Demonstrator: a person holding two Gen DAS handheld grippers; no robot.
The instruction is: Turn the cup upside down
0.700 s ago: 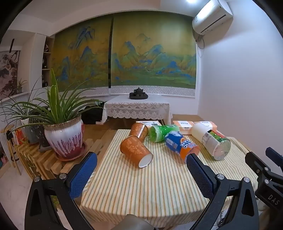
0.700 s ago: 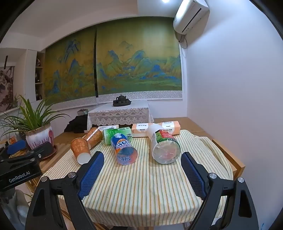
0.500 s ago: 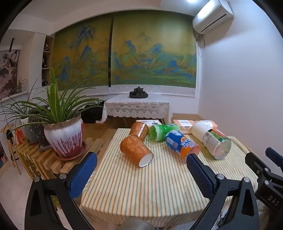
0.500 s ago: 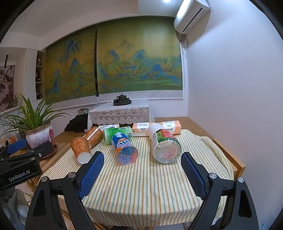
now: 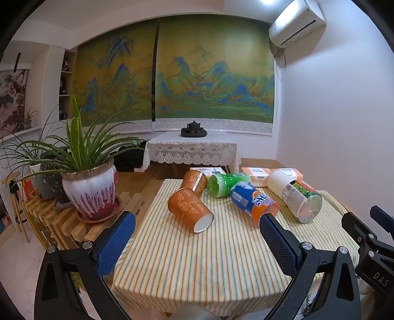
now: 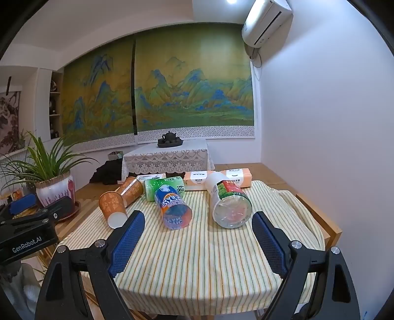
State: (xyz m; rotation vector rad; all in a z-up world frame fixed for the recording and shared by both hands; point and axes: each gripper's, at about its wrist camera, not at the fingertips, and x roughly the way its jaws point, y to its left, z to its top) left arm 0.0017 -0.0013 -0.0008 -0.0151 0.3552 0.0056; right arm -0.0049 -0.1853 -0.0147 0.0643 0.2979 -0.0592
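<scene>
Both sets of fingers hovered level before the striped surface (image 5: 197,265), spread wide and empty: left gripper (image 5: 197,236), right gripper (image 6: 197,233). Beyond them the nearest orange cup (image 5: 190,206) lay on its side, mouth toward the cameras, other cups behind it.

Potted plant (image 5: 88,187) on slatted rack left of striped-cloth desk (image 5: 209,265); tissue packs (image 6: 216,178) at desk's far edge; teapot set (image 5: 193,129) on lace-covered side table; air conditioner (image 5: 296,23) high on wall.
</scene>
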